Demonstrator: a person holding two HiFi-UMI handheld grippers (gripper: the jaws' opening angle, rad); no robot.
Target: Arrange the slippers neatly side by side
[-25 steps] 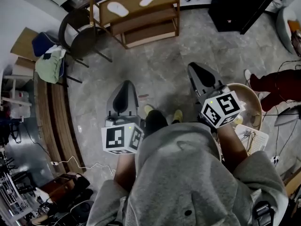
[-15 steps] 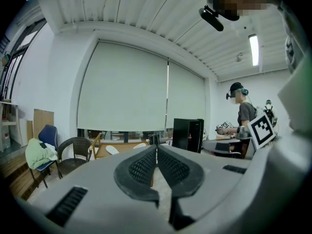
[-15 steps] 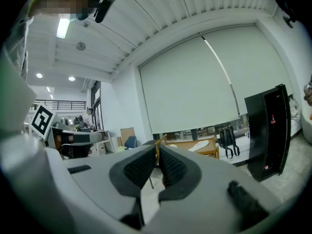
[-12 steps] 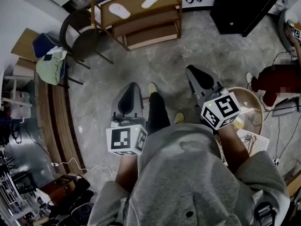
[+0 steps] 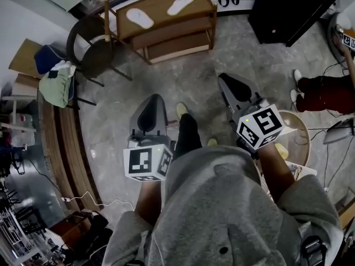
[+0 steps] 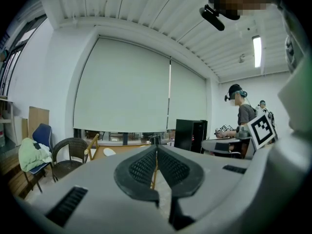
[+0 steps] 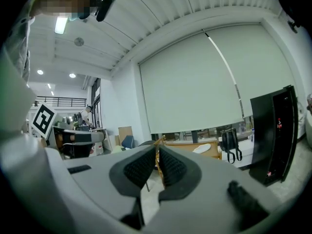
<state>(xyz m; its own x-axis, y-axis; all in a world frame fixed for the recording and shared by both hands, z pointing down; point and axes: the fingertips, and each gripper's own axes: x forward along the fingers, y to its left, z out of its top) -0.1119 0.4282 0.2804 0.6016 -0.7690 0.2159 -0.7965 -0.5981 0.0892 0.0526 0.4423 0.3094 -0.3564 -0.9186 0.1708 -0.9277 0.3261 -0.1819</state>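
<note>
**A:** At that moment you had both slippers far ahead of you, on the top board of the wooden rack (image 5: 166, 35). The left slipper (image 5: 140, 19) and the right slipper (image 5: 182, 1) lay well apart, angled away from each other.

**B:** And your tools carried nothing. The left gripper (image 5: 151, 100) had its ribbed black pads pressed together with nothing between them, and so did the right gripper (image 5: 226, 79). Both pointed across the grey stone floor (image 5: 183, 79) toward that rack.

**A:** You were looking at two pale, flat, thin things shaped like soles with rounded ends. Whether a strap faced up was too small to tell.

**B:** My guess was that they would be light and soft, bending if you lifted them by one end. You would likely have done better to pinch the edge near the middle of the sole, or simply to slide each one over the smooth board.

**A:** Light also meant easy to knock. A nudge from a shut jaw could have skated one off the open edge of the rack.

**B:** The wicker chair (image 5: 91, 46) stood just left of the rack, so you had more room to come in from the right, short of the black cabinet (image 5: 288, 7).
</note>
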